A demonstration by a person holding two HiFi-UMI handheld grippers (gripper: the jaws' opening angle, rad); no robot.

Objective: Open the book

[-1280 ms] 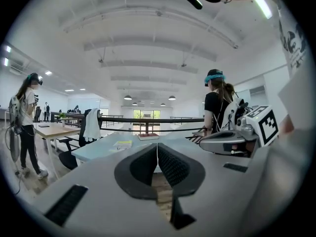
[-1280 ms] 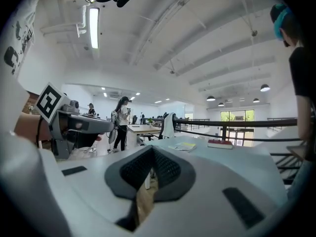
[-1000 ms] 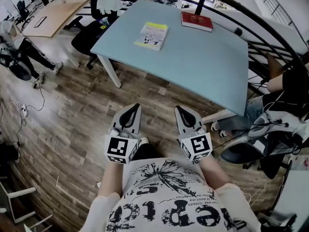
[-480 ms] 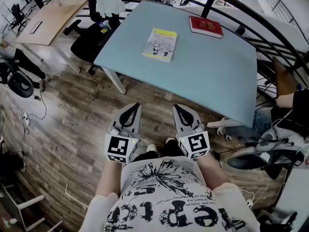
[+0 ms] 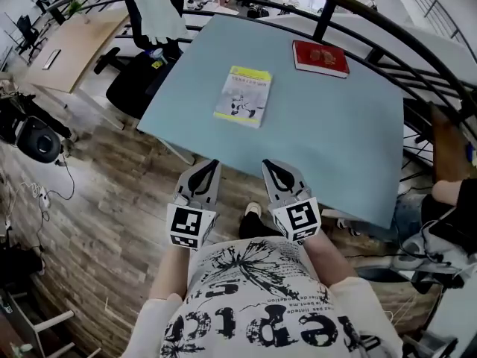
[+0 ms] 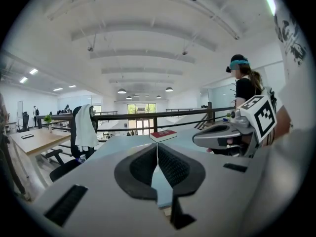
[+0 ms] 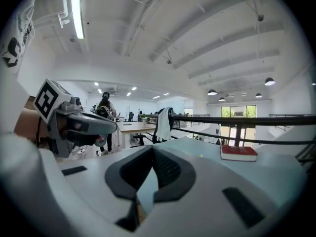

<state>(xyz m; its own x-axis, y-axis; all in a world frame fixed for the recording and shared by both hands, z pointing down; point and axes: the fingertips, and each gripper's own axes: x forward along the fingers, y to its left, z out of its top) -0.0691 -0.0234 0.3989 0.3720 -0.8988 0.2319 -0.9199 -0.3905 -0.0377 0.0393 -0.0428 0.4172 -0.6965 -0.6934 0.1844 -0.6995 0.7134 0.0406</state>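
red book (image 5: 320, 58) beyond yellow booklet (image 5: 243, 96)

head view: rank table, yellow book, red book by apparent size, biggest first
1. Table, by far the largest.
2. Yellow book.
3. Red book, somewhat smaller in frame. It lies farther from the camera, so its true size against the yellow one is unsure.

White T-shirt (image 5: 257, 315), black print
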